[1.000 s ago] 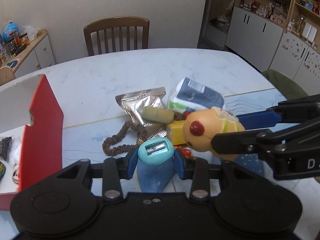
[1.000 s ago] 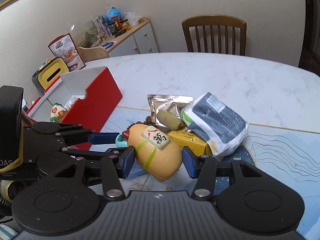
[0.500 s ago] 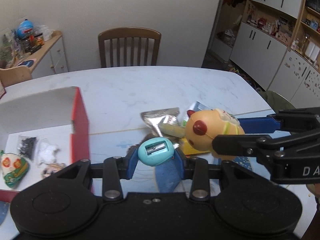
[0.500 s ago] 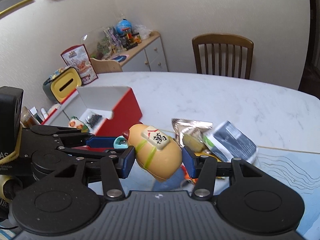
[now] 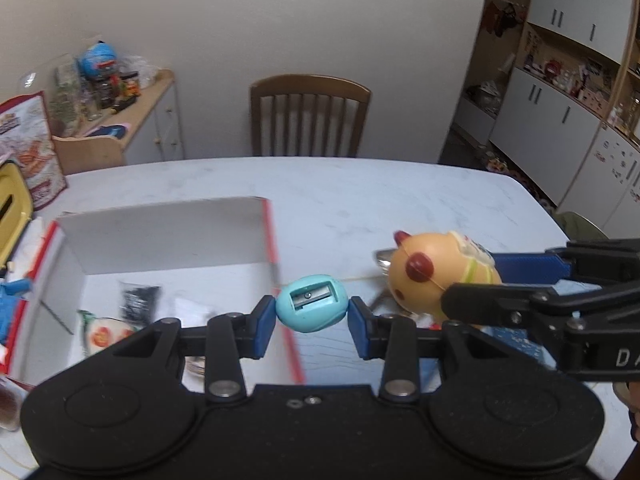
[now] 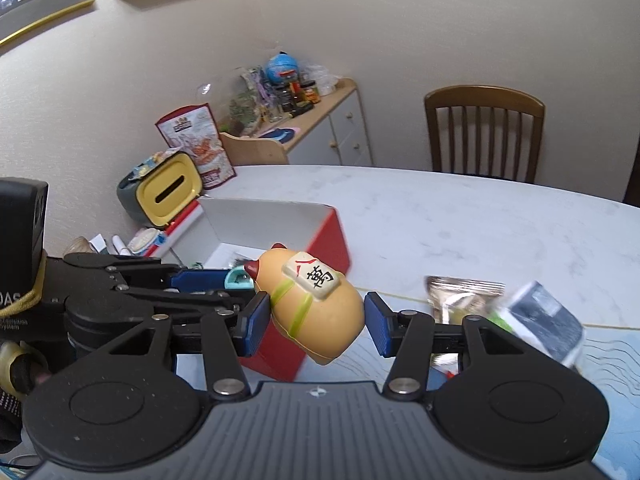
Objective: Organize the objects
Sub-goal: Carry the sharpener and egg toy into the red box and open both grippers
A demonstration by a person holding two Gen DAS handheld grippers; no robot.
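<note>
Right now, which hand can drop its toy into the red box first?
Probably the left. The left gripper holds the teal sharpener right above the red box wall. The right gripper, clamping the yellow toy, sits farther out beside the box.

Teal egg-shaped sharpener (image 5: 311, 303), tan toy (image 6: 316, 307) with red ears and green stripes, red box (image 6: 320, 248) white inside, blue finger pads (image 5: 262, 326), white marbled table (image 5: 360, 196)
</note>
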